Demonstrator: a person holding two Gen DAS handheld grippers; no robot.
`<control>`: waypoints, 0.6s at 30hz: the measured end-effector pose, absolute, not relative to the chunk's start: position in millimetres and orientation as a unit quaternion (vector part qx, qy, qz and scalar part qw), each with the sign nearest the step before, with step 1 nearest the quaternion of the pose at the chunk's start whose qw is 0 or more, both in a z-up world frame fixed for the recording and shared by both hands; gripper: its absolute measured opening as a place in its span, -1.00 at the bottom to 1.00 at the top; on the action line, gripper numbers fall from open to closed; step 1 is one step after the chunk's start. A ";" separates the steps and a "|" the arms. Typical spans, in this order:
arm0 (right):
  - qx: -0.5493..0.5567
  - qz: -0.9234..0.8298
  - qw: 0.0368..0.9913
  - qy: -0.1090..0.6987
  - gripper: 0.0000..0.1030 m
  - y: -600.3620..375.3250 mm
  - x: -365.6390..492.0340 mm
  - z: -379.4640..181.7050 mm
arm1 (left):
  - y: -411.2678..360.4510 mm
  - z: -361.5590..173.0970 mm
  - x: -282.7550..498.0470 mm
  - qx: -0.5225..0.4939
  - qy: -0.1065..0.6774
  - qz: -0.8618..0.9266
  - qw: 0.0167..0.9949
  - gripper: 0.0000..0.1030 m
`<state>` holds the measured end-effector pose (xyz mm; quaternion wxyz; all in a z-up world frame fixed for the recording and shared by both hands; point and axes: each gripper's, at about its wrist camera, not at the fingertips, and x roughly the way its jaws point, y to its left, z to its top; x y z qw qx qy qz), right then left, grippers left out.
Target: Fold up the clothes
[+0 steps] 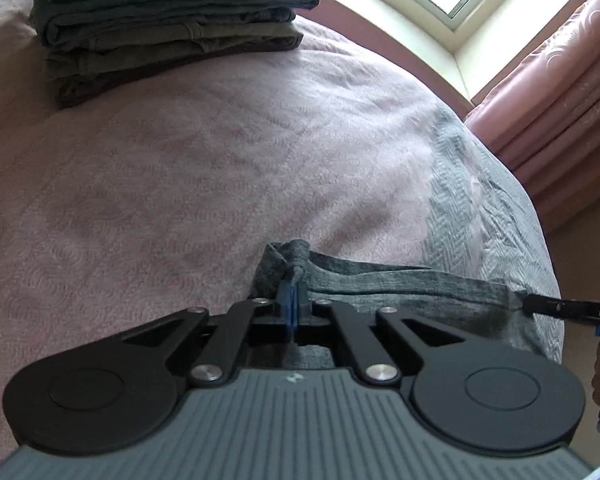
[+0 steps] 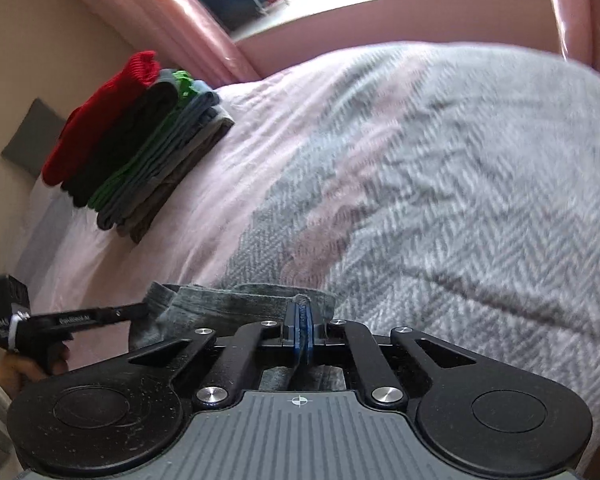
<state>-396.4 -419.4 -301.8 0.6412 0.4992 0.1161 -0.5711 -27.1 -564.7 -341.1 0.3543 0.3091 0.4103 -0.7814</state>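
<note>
Both hand-held grippers are clamped on the same grey garment (image 1: 400,280): the left hand-held gripper (image 1: 293,280) pinches one bunched corner, the right hand-held gripper (image 2: 302,312) pinches the other, so the top edge hangs stretched between them just above the bed (image 1: 220,168). Looks like the spread-out step before folding. Next I'd guess: lay it flat on the pink cover, well short of the folded stack (image 1: 168,28), keeping the edge taut.
</note>
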 end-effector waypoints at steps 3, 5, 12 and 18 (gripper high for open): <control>0.469 -0.573 0.660 0.122 -0.98 -414.1 -390.7 -290.9 | -557.5 -332.3 -16.8 0.285 0.407 -0.792 0.354 -1.00; 0.451 -0.577 0.670 0.125 -0.98 -412.2 -387.3 -284.4 | -554.4 -326.5 -8.4 0.259 0.407 -0.801 0.355 -1.00; 0.417 -0.588 0.677 0.147 -0.99 -415.8 -376.5 -281.6 | -546.9 -323.9 9.8 0.211 0.416 -0.808 0.360 -1.00; 0.391 -0.605 0.675 0.160 -0.99 -419.1 -371.5 -282.1 | -550.9 -330.0 9.9 0.204 0.402 -0.809 0.378 -1.00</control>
